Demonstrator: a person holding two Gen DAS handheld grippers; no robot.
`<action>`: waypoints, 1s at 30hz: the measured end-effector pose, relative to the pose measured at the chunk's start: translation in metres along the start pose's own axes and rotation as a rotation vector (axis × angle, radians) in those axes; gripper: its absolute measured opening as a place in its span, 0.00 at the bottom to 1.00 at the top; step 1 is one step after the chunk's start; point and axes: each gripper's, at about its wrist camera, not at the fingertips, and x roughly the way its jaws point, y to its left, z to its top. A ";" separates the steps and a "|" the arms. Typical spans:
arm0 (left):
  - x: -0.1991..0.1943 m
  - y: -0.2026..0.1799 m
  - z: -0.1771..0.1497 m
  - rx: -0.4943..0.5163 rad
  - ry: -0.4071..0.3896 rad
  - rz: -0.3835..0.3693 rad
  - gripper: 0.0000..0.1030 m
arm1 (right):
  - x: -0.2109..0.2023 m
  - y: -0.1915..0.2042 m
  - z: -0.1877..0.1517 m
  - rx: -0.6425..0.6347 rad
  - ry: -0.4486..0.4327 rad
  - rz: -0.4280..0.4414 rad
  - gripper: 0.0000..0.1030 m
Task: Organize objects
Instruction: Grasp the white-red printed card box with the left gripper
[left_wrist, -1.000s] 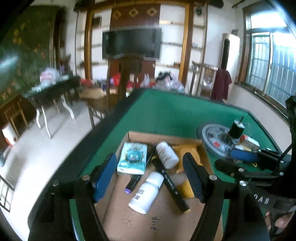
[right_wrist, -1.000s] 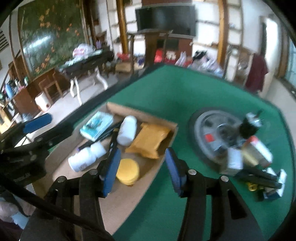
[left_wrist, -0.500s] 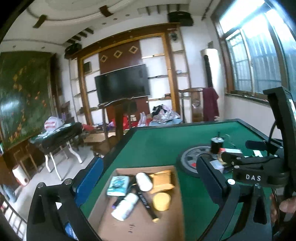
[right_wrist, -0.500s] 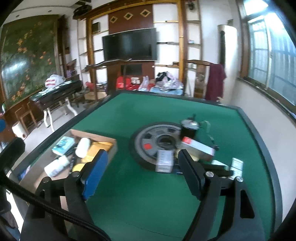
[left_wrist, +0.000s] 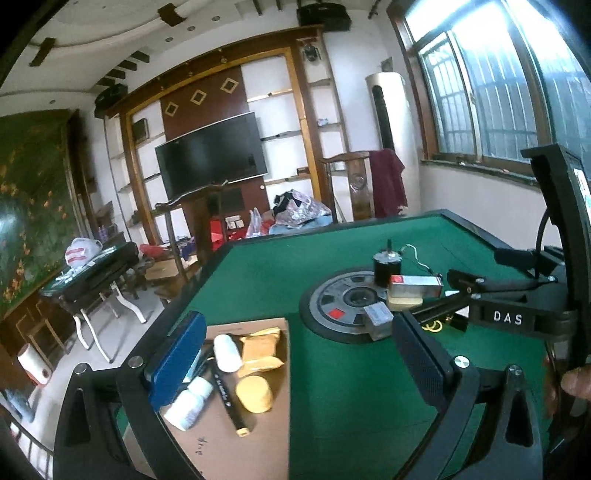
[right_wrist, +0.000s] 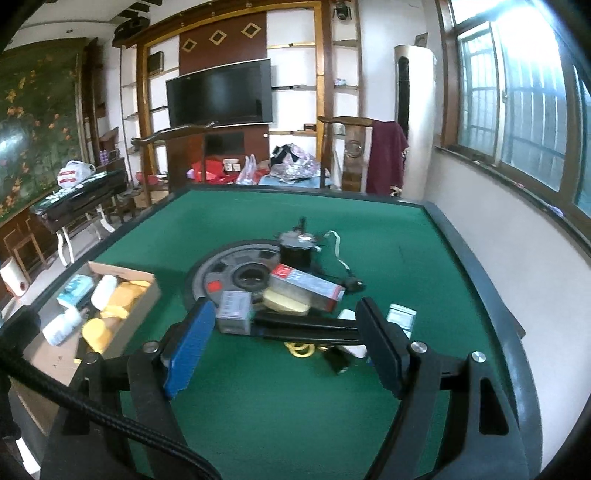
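A cardboard box (left_wrist: 236, 443) on the green table (left_wrist: 280, 273) holds a white bottle (left_wrist: 188, 404), a black marker (left_wrist: 227, 395), a yellow round lid (left_wrist: 255, 394), a yellow packet (left_wrist: 260, 350) and a white roll (left_wrist: 227, 352). The box also shows in the right wrist view (right_wrist: 129, 275). A grey disc (right_wrist: 236, 275) carries a black motor (right_wrist: 295, 247), a red-and-silver box (right_wrist: 306, 284) and a small grey box (right_wrist: 234, 312). My left gripper (left_wrist: 299, 365) is open and empty above the box's right edge. My right gripper (right_wrist: 284, 345) is open and empty, short of the pile.
A long black tool (right_wrist: 306, 326), yellow rings (right_wrist: 299, 349) and small white packs (right_wrist: 400, 317) lie right of the disc. The table has a raised dark rim (right_wrist: 476, 273). Chairs, a side table and a TV stand beyond the table.
Both grippers have lifted and pulled back from the cardboard box. The right one has swung right, from over the box to facing the disc pile. Both stay open.
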 end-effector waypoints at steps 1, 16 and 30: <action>0.002 -0.004 0.000 0.005 0.006 -0.003 0.96 | 0.002 -0.004 0.000 0.002 0.003 -0.003 0.76; 0.053 -0.022 -0.008 -0.046 0.219 -0.109 0.96 | 0.068 -0.103 0.019 0.142 0.128 0.039 0.76; 0.177 -0.040 0.000 -0.270 0.412 -0.217 0.95 | 0.092 -0.160 -0.008 0.340 0.199 0.069 0.76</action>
